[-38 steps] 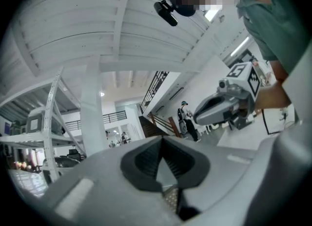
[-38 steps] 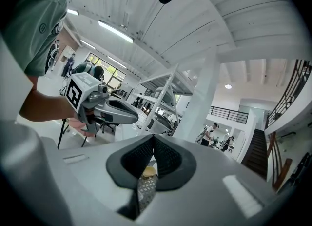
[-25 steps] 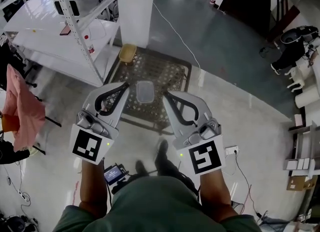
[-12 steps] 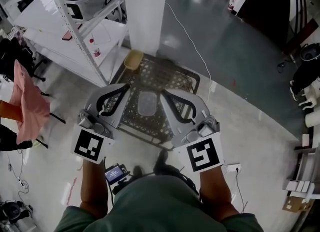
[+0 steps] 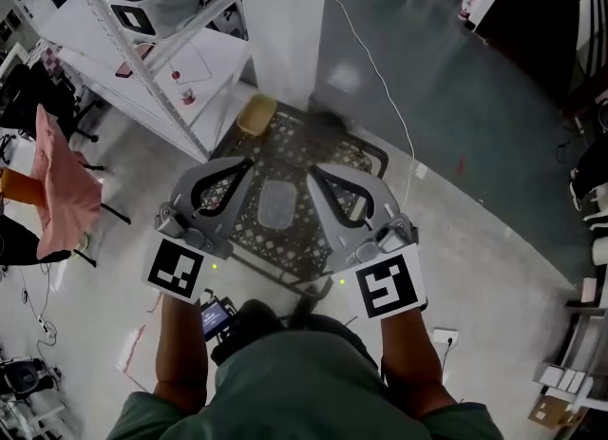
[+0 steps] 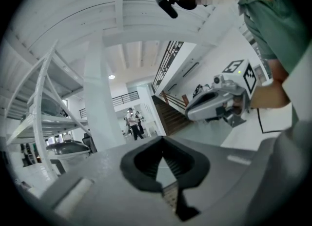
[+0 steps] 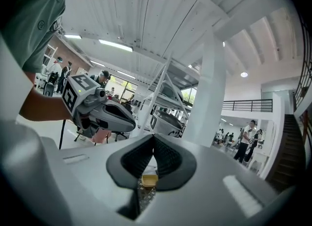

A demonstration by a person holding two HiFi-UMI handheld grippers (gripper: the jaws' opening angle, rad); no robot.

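Clear plastic tub lies flat mid-table (dark mesh top), seen between both tools from the head view. Looks light, thin-walled and slick, and probably flexes; best taken by the rim at a short end. Left tool clenched, empty. Right tool likewise, touching nothing. Yellow bowl sits at the far corner.

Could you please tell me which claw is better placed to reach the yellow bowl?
Probably left: in the head view the yellow bowl lies ahead of the left claw, farther from the right claw.
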